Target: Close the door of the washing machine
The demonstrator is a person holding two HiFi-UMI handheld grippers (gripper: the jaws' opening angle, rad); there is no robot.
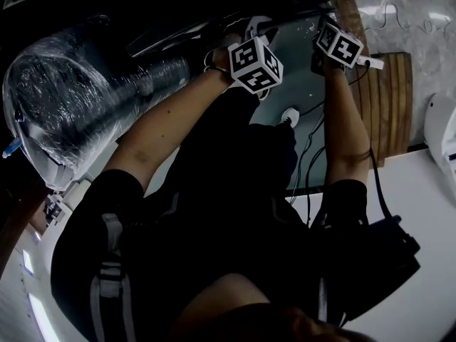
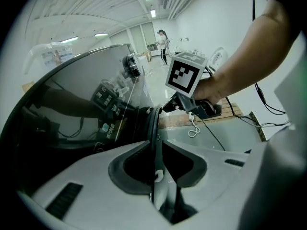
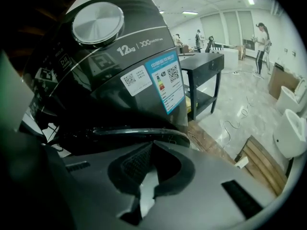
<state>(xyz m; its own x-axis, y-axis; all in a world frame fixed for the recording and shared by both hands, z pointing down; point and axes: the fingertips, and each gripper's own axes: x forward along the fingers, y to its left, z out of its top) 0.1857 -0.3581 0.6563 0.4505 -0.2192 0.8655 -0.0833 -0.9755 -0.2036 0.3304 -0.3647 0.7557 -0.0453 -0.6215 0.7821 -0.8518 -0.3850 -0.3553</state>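
Note:
The washing machine [image 3: 120, 66] is dark, with a silver dial [image 3: 97, 17] and a blue label. Its round door [image 1: 71, 112], a clear bowl under plastic wrap, stands open at the left of the head view. In the left gripper view the door's thin dark rim [image 2: 154, 123] runs between the jaws of my left gripper [image 2: 156, 150], which is shut on it. My right gripper [image 3: 152, 147] is shut and holds nothing, its tip against the curved rim [image 3: 134, 132]. From the left gripper view, the right gripper's marker cube [image 2: 186, 73] sits just beyond the rim.
A wooden pallet [image 1: 390, 98] lies on the pale floor past the machine, with a white cable [image 1: 399, 13] and black cords near it. A white appliance [image 1: 443, 130] stands at the right. A black table [image 3: 204, 66] and people [image 3: 261, 40] are farther off.

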